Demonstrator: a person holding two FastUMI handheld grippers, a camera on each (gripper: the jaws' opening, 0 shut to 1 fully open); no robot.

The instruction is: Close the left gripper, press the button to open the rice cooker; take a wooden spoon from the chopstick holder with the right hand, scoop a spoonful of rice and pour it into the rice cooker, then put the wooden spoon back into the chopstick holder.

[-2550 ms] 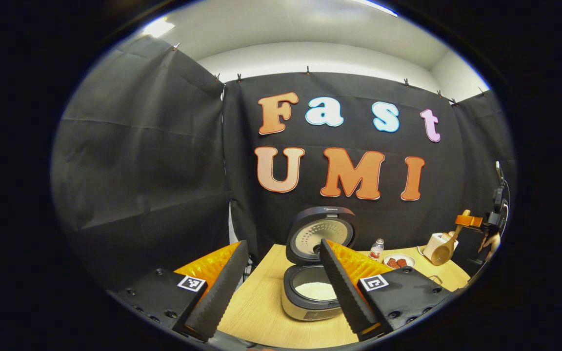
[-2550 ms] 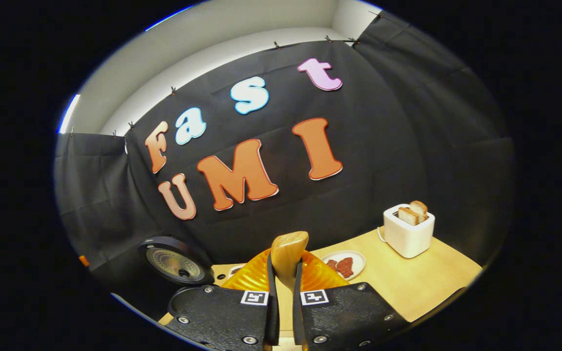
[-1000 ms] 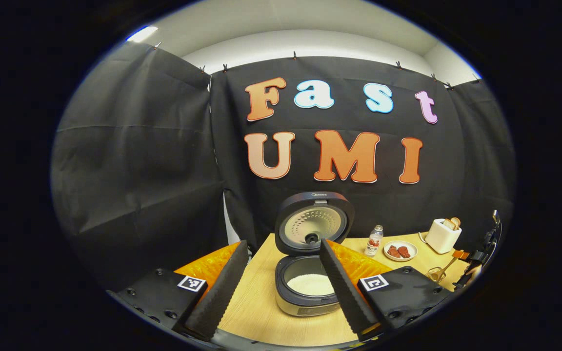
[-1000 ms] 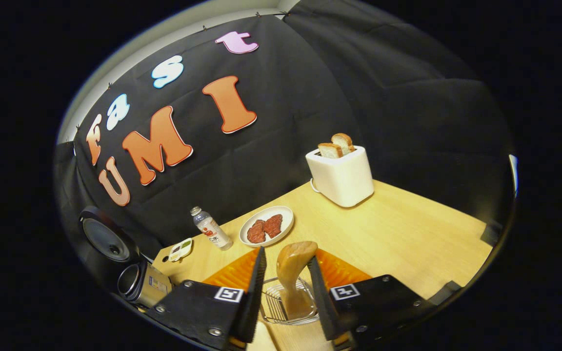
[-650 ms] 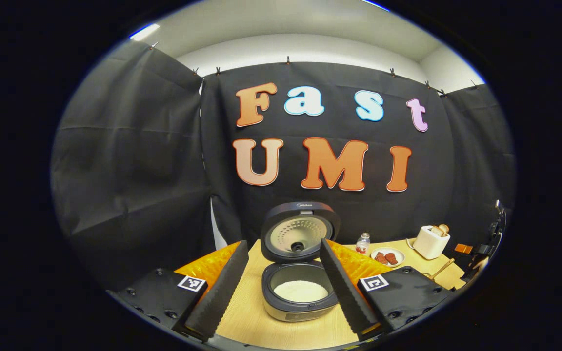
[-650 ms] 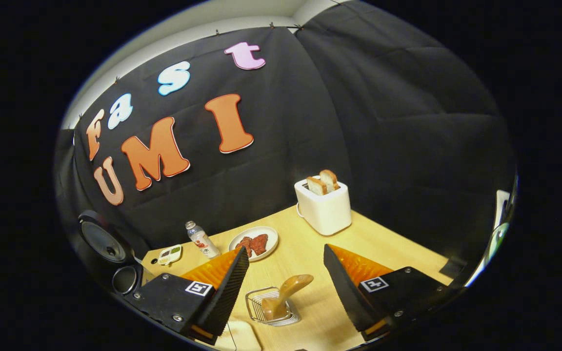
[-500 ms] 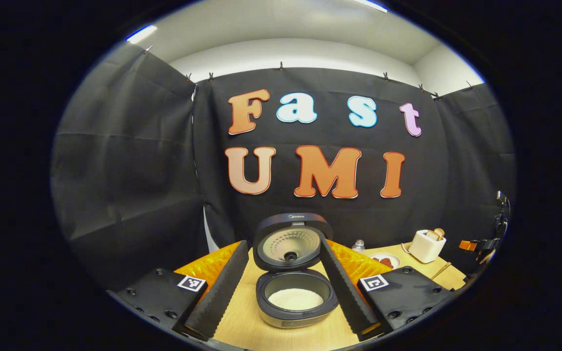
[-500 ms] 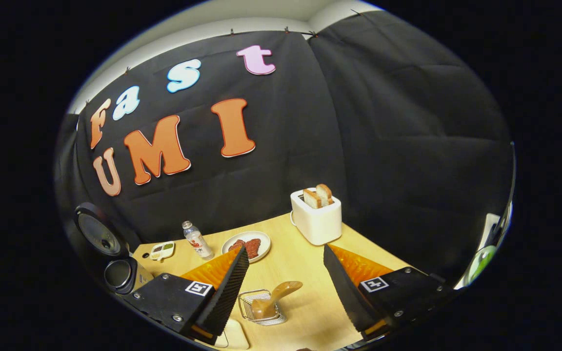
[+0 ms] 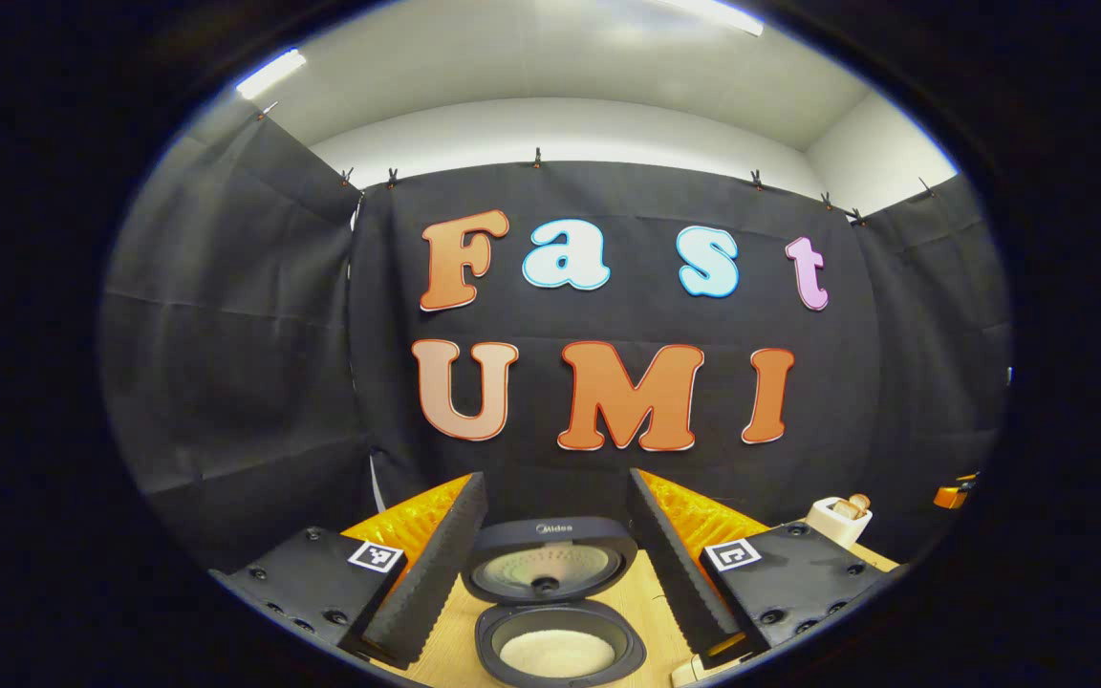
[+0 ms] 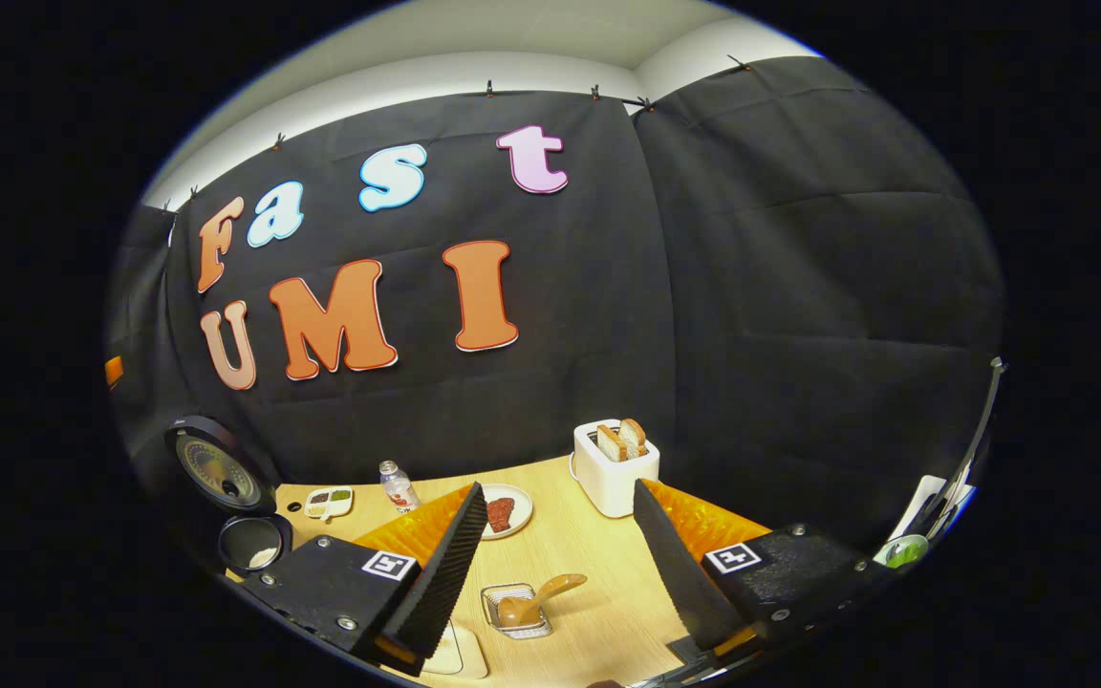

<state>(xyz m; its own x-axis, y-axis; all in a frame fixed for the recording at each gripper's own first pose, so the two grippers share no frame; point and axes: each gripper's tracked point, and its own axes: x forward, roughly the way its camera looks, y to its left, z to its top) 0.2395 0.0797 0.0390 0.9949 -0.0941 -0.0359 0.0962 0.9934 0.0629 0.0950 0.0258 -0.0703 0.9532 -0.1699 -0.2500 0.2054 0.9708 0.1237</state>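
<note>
The rice cooker (image 9: 556, 631) stands open on the wooden table, its lid (image 9: 550, 569) upright and white rice (image 9: 555, 654) in the pot. My left gripper (image 9: 552, 478) hovers open in front of it, the cooker showing low between the fingers. In the right gripper view the wooden spoon (image 10: 539, 596) leans in the wire chopstick holder (image 10: 515, 612), bowl down and handle tilted right. My right gripper (image 10: 558, 487) is open, back from and above the holder, gripping nothing. The open cooker (image 10: 249, 545) also shows at the far left there.
On the table (image 10: 598, 564) stand a white toaster (image 10: 615, 468) with bread slices, a plate of red food (image 10: 505, 511), a small bottle (image 10: 399, 487) and a little divided dish (image 10: 329, 502). A pale flat object (image 10: 463, 655) lies beside the right gripper's left finger.
My right gripper lowered the spoon into the wire holder, opened, let go and drew back. The left gripper stayed open and tilted up, so the cooker sank low in its view.
</note>
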